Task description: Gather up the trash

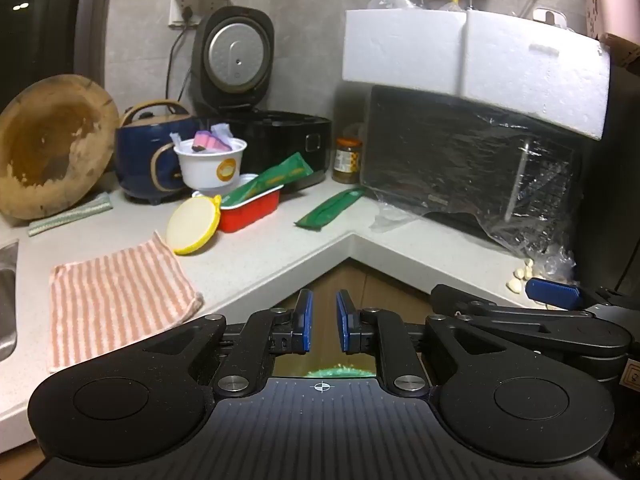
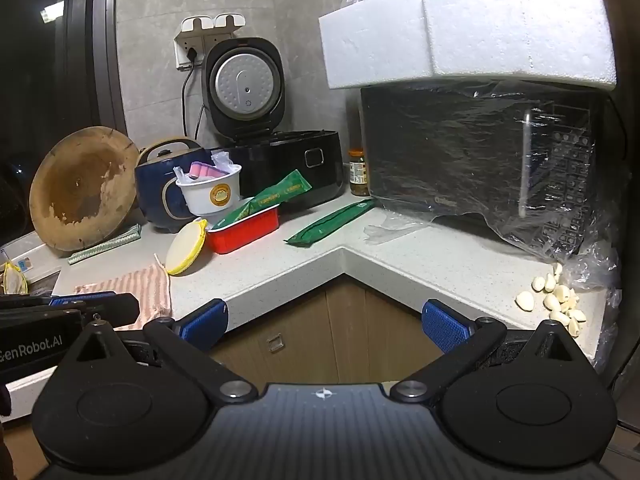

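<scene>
Trash on the desk (image 2: 280,276): green wrapper (image 2: 330,222), red tray (image 2: 244,232), stuffed white cup (image 2: 210,194). Left hand-held gripper (image 1: 324,322) narrow and empty; right hand-held gripper (image 2: 324,320) wide and empty. Risk: a careless reach tips the cup, spilling its contents.

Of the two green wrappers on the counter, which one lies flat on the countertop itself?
The green wrapper nearer the plastic-covered oven lies flat on the bare counter. The other green wrapper rests propped up in the red tray.
</scene>
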Motion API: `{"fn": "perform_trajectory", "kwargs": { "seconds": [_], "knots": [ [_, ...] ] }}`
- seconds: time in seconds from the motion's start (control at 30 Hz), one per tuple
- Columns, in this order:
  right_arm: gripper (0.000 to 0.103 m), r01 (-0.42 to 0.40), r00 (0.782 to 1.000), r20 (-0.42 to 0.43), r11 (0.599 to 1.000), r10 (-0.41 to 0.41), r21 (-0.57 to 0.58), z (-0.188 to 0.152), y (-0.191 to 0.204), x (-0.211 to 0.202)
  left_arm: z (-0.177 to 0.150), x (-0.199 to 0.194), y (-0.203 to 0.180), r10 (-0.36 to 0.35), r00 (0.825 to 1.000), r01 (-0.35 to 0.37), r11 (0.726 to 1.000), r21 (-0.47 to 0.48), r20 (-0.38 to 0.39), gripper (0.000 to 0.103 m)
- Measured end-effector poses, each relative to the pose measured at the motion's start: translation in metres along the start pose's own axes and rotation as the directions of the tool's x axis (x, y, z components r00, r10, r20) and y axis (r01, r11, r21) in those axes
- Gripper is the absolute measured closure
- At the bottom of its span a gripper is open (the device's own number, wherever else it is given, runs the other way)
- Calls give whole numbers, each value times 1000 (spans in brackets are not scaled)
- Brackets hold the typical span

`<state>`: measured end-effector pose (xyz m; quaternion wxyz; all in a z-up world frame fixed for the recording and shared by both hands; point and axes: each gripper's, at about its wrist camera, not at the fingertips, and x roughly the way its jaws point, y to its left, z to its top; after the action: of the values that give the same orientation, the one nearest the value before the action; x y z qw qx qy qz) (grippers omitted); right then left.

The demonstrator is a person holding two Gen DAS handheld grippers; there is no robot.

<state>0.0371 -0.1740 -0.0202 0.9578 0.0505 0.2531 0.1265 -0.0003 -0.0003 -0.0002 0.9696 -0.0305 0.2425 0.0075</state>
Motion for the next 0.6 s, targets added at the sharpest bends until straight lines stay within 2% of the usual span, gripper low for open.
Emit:
{"fn": "perform_trajectory", "kwargs": {
  "seconds": [0.6],
  "knots": [
    [0,-4,1000,10,1000,4,-13,-1,0,-4,-2,-4,-2,-3,1000,3,1000,1,-6,86]
  ]
}}
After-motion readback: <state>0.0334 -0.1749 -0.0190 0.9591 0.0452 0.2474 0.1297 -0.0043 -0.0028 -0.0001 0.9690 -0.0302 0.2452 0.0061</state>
